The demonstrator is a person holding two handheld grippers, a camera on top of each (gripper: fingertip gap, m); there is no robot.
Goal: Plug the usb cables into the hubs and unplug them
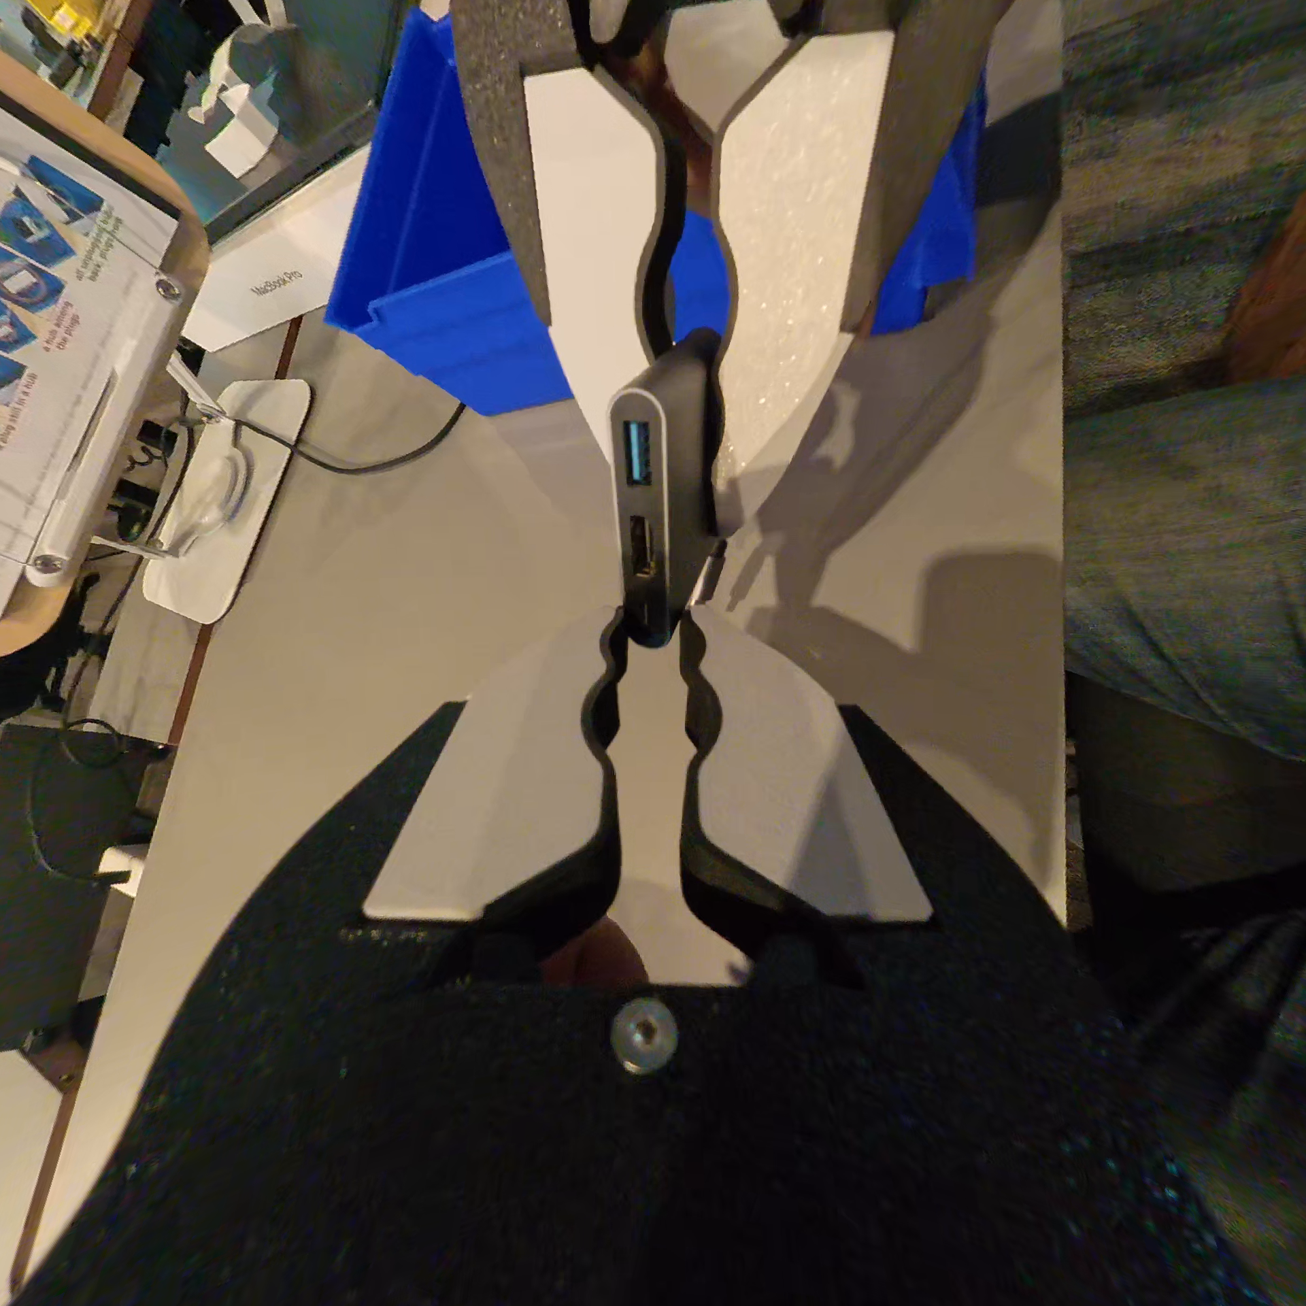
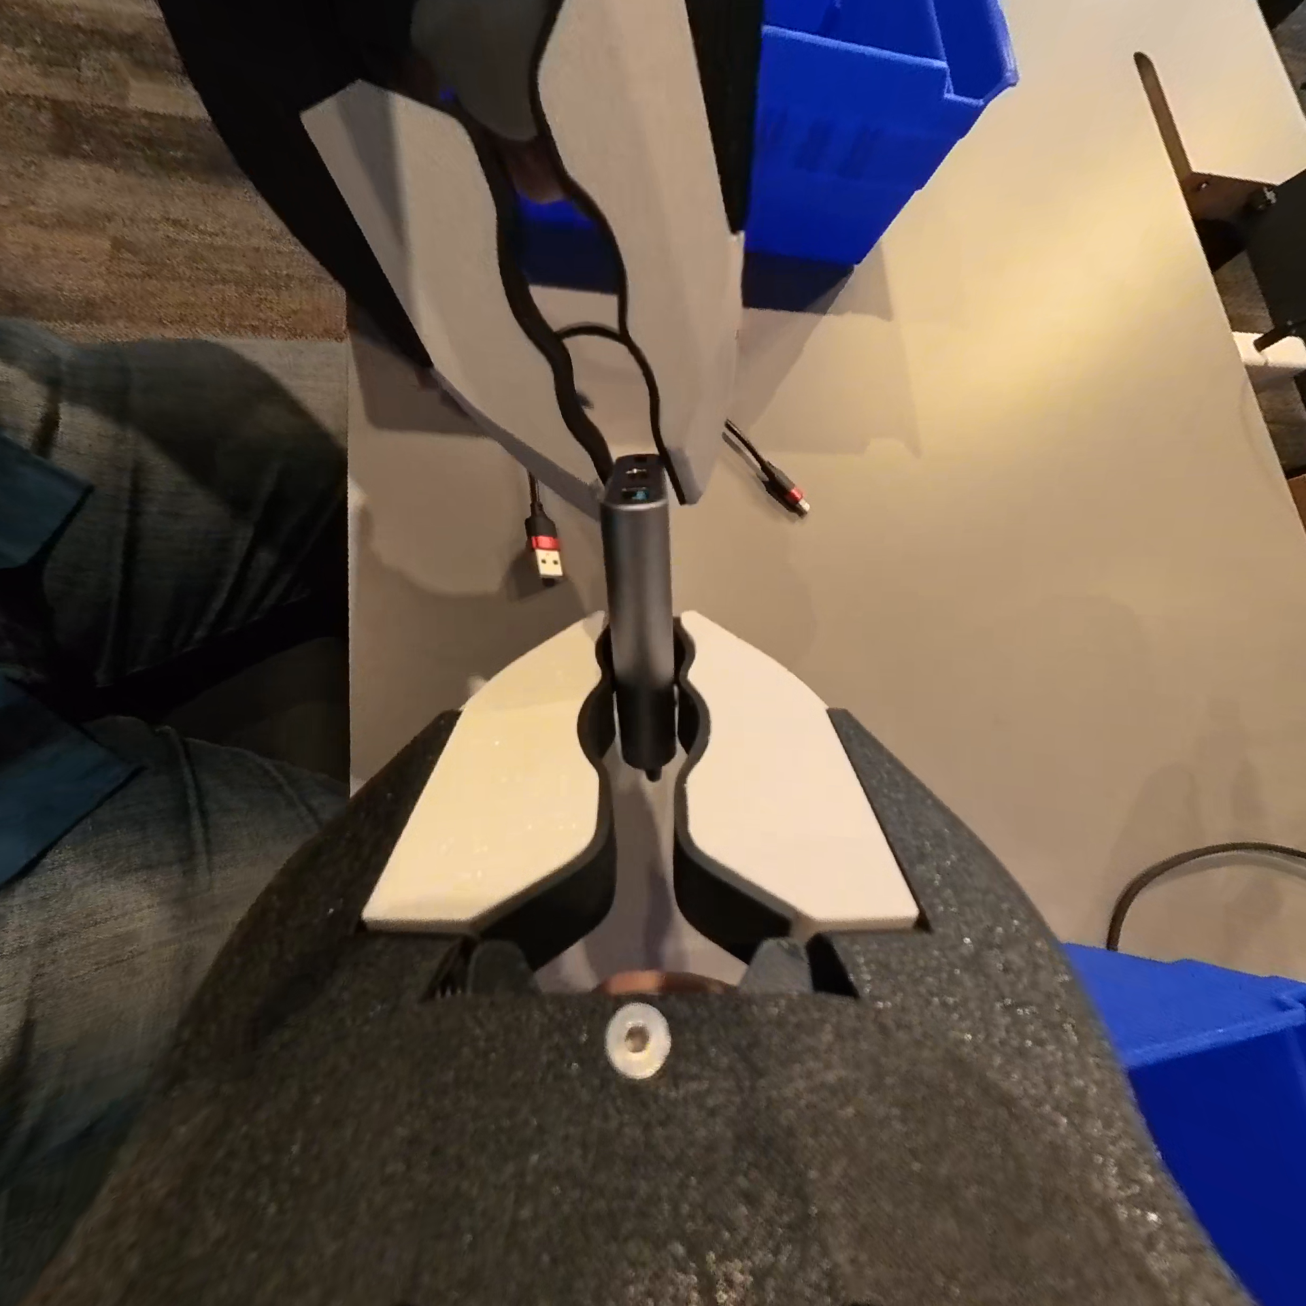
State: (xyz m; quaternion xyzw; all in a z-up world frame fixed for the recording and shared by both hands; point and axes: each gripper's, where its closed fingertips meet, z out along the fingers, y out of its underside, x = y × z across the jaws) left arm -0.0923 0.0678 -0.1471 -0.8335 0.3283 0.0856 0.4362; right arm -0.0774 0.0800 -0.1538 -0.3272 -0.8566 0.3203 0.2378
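Note:
A slim dark grey USB hub (image 1: pixel 668 487) is held in the air over the white table (image 1: pixel 424 565), its port face with a blue socket toward the left wrist camera. My right gripper (image 2: pixel 643 625) is shut on the hub (image 2: pixel 636 565) near its cable end; it also shows in the left wrist view (image 1: pixel 671 424), coming from the top. My left gripper (image 1: pixel 650 625) is closed on the hub's other end, tips on either side of it, and shows in the right wrist view (image 2: pixel 639 480). A black USB cable with red-collared plugs (image 2: pixel 544 558) lies loose on the table.
A blue bin (image 1: pixel 438 283) stands on the table beyond the hub, and another blue bin (image 2: pixel 1201 1060) is at the lower right. An instruction sheet in a clear stand (image 1: pixel 78 353) and a white box (image 1: pixel 261 283) sit at the left. A person's legs (image 2: pixel 177 919) are at the table edge. My two grippers' fingertips are within a few centimetres of each other.

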